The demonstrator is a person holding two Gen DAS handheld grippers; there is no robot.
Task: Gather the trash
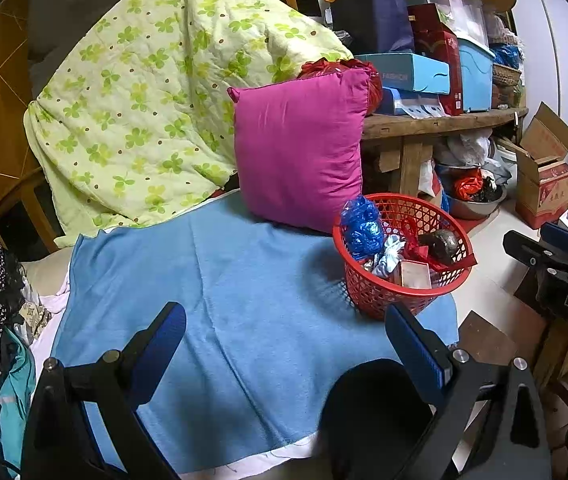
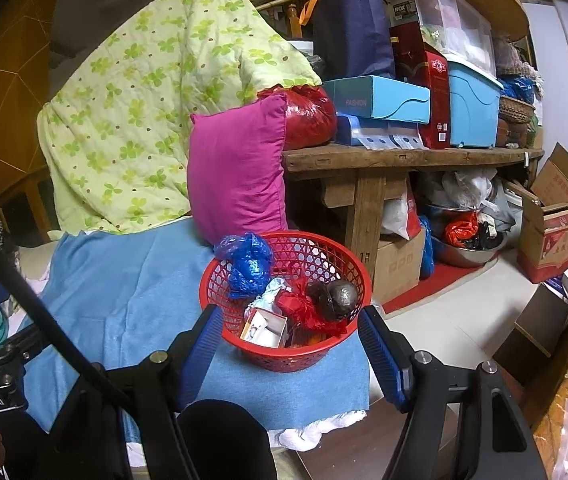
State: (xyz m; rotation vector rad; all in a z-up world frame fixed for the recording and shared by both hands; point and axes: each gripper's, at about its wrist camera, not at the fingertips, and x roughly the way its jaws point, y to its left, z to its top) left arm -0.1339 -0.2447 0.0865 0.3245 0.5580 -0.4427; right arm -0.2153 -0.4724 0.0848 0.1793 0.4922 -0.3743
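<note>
The trash, a blue bag point(image 2: 248, 265) among it, is gathered in the red basket point(image 2: 284, 354), set near the blue blanket's point(image 1: 219, 300) corner. Both the left tool point(image 1: 284, 350) and right tool point(image 2: 288, 354) are spread, empty. A careless nudge could tip the basket off.

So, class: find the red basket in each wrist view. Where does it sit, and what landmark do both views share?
Left wrist: red basket right of centre, on the blue cloth's far right corner.
Right wrist: basket centre, between the open fingers.
Shared landmark: pink pillow standing behind it.
</note>
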